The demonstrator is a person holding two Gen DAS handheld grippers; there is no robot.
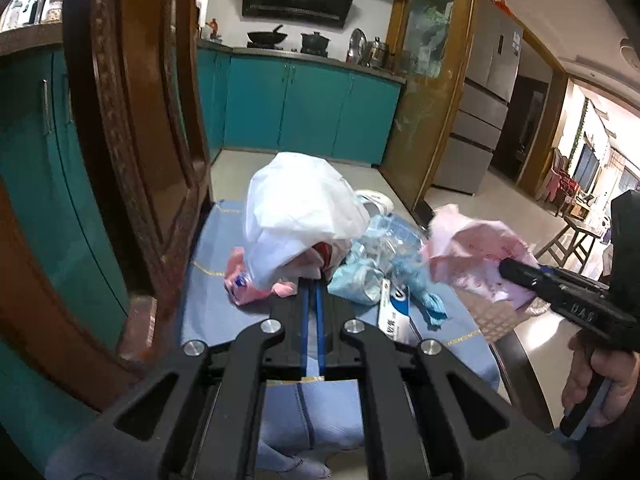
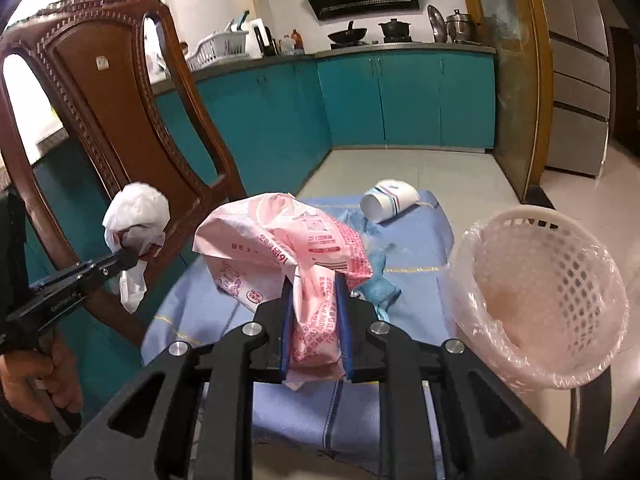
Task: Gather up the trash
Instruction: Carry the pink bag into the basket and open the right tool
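The pink wrapper carries red print, mostly upside down and too small to read; the figure "16", the letters "com" along the part between the fingers, and a small round badge reading "New" can be made out. The left gripper bears small white lettering on its side, "GenRobot.AI" as far as it can be read. The right gripper shows raised letters "DAS". A white and blue label on the table bears Chinese characters, not legible.
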